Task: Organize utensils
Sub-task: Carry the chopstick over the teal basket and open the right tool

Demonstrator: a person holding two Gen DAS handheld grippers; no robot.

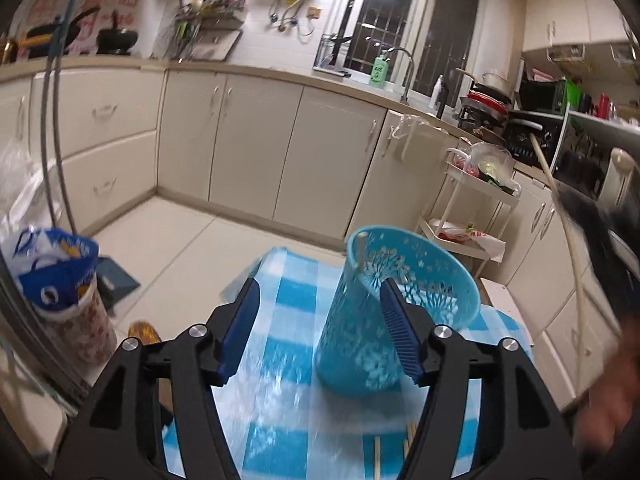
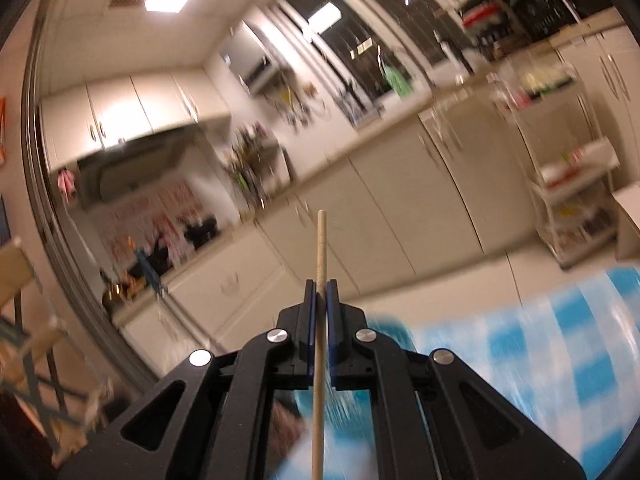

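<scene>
The right tool (image 2: 321, 292) is pinched tight on a chopstick (image 2: 320, 248), gripped partway along with its tip poking up past the pads. It looks light, stiff and smooth, so it may swivel unless held near the middle: a thin, pale, round wooden stick. The left tool (image 1: 320, 320) stands spread and empty, near the blue holder (image 1: 360, 320) on the checked bench (image 1: 288, 400), where one stick already stands.
</scene>
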